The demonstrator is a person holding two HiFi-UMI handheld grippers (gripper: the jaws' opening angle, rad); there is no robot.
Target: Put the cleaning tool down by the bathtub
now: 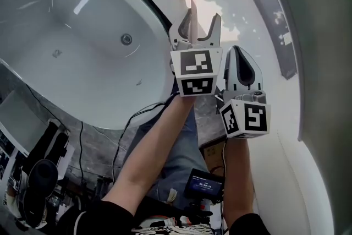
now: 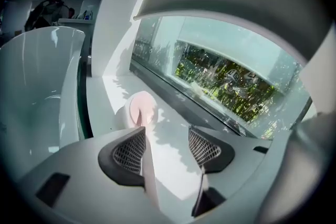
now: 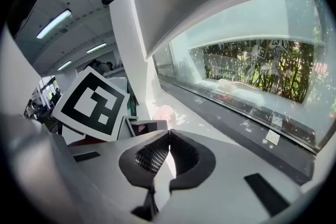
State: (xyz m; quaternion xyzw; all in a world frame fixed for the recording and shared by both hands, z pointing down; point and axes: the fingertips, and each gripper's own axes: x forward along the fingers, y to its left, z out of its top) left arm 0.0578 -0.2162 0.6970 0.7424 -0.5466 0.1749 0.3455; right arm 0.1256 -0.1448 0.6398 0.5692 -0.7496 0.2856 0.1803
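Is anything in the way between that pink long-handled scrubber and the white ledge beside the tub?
Nothing visible. The pale pink long-handled cleaning tool already seems to rest its round head on the bare white ledge beside the white bathtub; its handle runs between the left gripper's open jaws.

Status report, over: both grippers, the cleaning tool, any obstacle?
Left hand-held gripper open, handle between jaws. Right hand-held gripper shut, empty. Cleaning tool head on ledge beside bathtub. No obstacle seen.

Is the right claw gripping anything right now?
No: in the right gripper view, the right claw has its jaws shut against each other with nothing between them.
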